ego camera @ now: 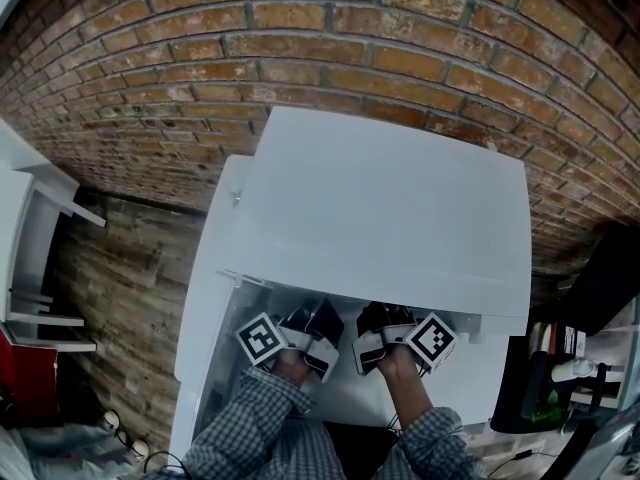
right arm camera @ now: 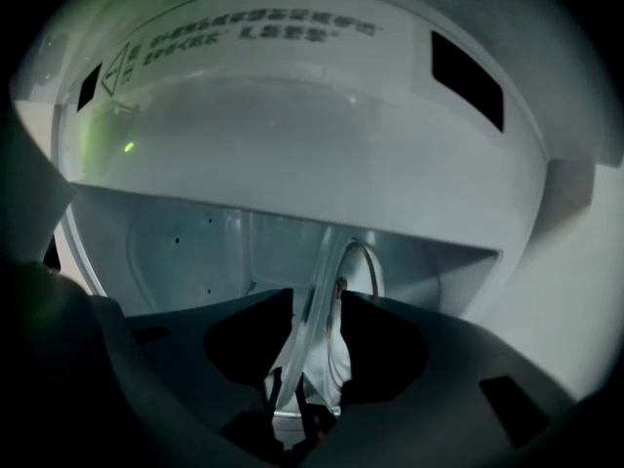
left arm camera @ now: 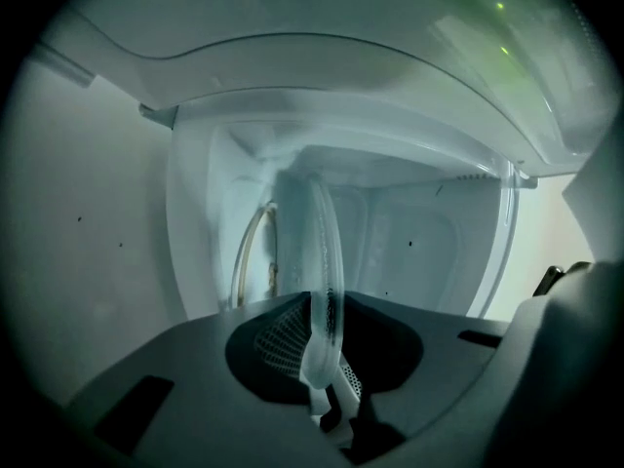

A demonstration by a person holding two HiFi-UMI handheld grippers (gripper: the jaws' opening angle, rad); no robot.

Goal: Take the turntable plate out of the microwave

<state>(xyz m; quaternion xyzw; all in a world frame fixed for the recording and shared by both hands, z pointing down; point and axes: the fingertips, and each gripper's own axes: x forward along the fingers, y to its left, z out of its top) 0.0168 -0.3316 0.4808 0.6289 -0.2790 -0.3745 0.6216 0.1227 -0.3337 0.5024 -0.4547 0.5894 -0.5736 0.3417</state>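
Honestly sketchy: plate (left arm camera: 322, 232) sits inside the microwave (ego camera: 380, 208), left gripper (left arm camera: 324, 310) pinching its rim, right gripper (right arm camera: 317, 310) loose around it. With a one-sided grip the glass could tip and drop

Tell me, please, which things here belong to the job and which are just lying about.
Job: plate, microwave, left gripper, right gripper.
Lying about: shelf, cables.

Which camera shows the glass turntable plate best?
Left gripper view: the turntable plate stands edge-on between the jaws, rim clear. The right gripper view shows it dimmer; in the head view the microwave hides it.
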